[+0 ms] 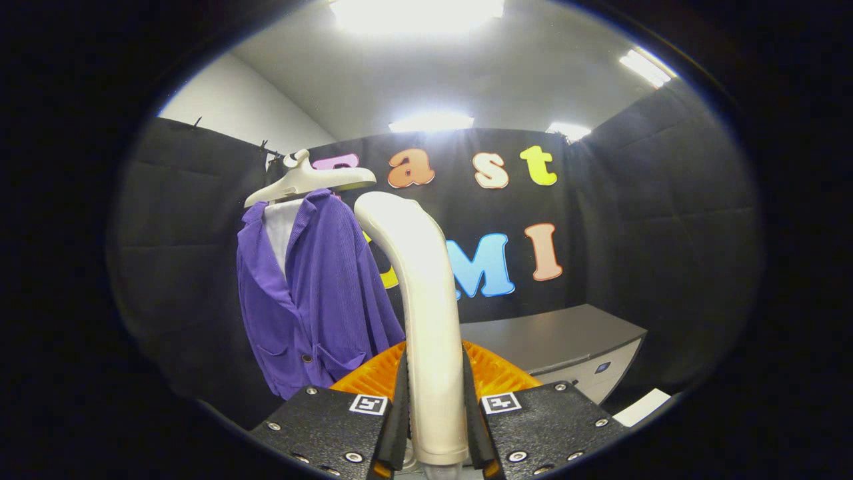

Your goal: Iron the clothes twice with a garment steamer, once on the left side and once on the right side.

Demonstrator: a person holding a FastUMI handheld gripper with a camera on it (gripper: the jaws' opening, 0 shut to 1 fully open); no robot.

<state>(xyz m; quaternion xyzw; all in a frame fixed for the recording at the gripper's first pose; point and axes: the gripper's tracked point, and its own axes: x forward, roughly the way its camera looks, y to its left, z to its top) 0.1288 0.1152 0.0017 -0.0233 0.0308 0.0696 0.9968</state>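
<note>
My gripper [434,407] is shut on the cream handle of the garment steamer [423,293], which stands upright between the fingers and curves over to the left at its top. A purple jacket [313,293] hangs on a pale hanger [308,180] beyond the fingers, to the left of the steamer, with a white lining showing at its collar. The jacket's front faces me with buttons and pockets low down. A gap shows between the steamer head and the cloth. An orange ribbed part [496,373] sits behind the handle, just ahead of the fingers.
A grey cabinet [560,340] with a flat top stands beyond the fingers to the right, against the black booth wall. A white sheet [641,407] lies low at the far right. Ceiling lights shine overhead.
</note>
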